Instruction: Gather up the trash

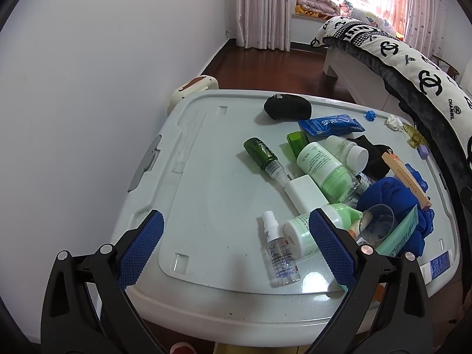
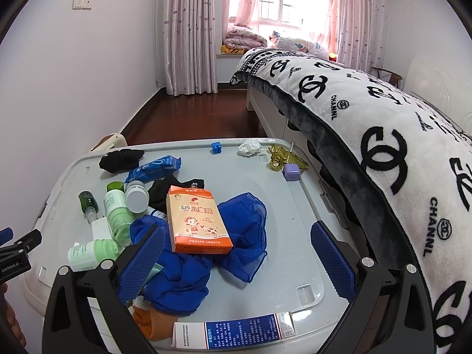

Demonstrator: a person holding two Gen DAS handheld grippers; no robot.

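Blue-white tube point(image 2: 234, 332) nearest, 6 o'clock. Right gripper point(image 2: 236, 265) and left gripper point(image 1: 236, 250) both agape, empty. Crumpled tissue point(image 2: 249, 147) at 12 o'clock: approach from above, pinch centrally.

"CHANNL" on bed blanket point(image 2: 368, 112), "GenRobot.AI" on left gripper point(image 2: 13, 261)

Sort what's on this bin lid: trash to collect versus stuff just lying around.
Likely trash:
crumpled tissue
blue wrapper
clear plastic cup

Probably just lying about:
orange medicine box
blue cloth
green spray bottle
yellow hair claw
blue toy brick
ointment tube box

Both grippers are open, holding nothing.
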